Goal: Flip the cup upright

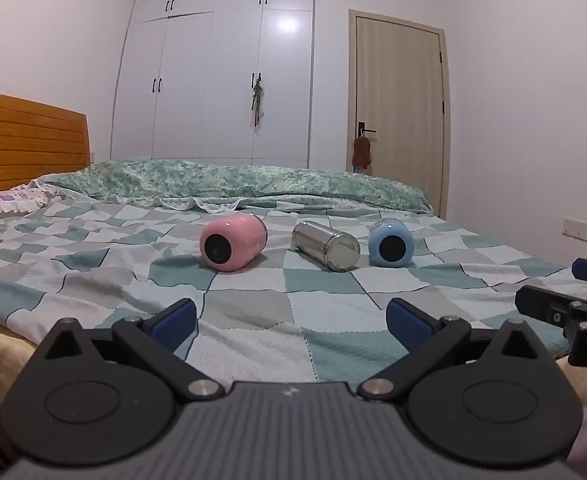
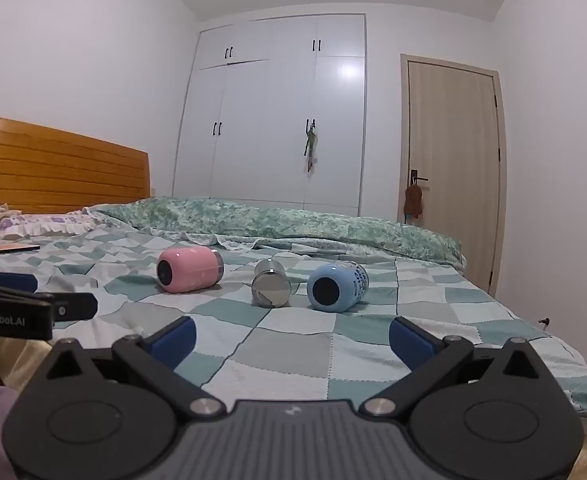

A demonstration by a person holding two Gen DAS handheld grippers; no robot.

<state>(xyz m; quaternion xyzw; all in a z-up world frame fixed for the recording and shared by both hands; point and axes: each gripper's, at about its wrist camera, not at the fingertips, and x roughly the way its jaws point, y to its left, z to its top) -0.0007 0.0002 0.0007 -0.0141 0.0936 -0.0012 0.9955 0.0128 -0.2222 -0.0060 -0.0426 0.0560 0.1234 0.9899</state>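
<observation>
Both tongs stand wide apart and hold nothing, low over the near edge of a bed.

Left wrist view: the left tongs (image 1: 291,320) fill the bottom, blue pads spread. Ahead at twelve o'clock, three cups lie on their sides in a row on the checked bedspread (image 1: 253,312): a pink cup (image 1: 233,242) toward eleven o'clock, a steel cup (image 1: 326,246) in the middle, a blue cup (image 1: 390,242) toward one o'clock. All are well apart from the tongs. At three o'clock part of the right tongs juts in, cut off by the frame. A white wardrobe (image 1: 213,72) and a door (image 1: 399,100) stand behind.

Right wrist view: the right tongs (image 2: 292,338) are likewise spread and empty. The same three cups lie ahead, the steel one showing its round end toward the camera. At nine o'clock the left tongs enter, partly cut off.

By my judgement the task has not begun: no cup stands upright, none is touched, and reaching, gripping and turning all remain. Which cup is meant cannot be told. Whether the dark circles on the pink and blue cups are mouths or bases is hard to make out.
</observation>
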